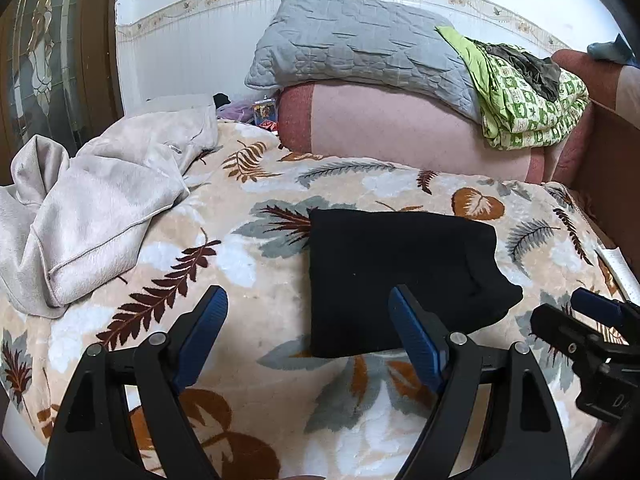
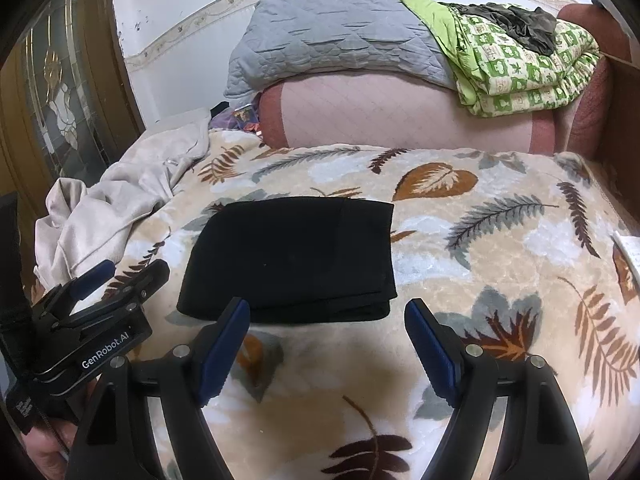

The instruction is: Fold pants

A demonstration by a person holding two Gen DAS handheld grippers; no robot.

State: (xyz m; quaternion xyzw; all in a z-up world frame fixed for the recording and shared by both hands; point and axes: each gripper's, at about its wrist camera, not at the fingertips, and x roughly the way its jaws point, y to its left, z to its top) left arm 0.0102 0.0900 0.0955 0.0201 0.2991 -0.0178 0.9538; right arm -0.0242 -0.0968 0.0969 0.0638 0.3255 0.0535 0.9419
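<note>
The black pants (image 1: 400, 276) lie folded into a compact rectangle on the leaf-patterned blanket (image 1: 260, 248); they also show in the right wrist view (image 2: 292, 256). My left gripper (image 1: 308, 300) is open and empty, held just in front of the pants' near left edge, apart from them. My right gripper (image 2: 328, 316) is open and empty, just in front of the pants' near edge. The right gripper shows at the right edge of the left wrist view (image 1: 588, 312); the left gripper shows at the left of the right wrist view (image 2: 120, 276).
A crumpled beige garment (image 1: 92, 208) lies at the left of the bed (image 2: 120, 196). Behind stand a pink bolster (image 1: 400, 128), a grey quilted pillow (image 1: 360, 48) and a green patterned quilt (image 1: 524, 92). A wooden board (image 1: 612, 168) borders the right side.
</note>
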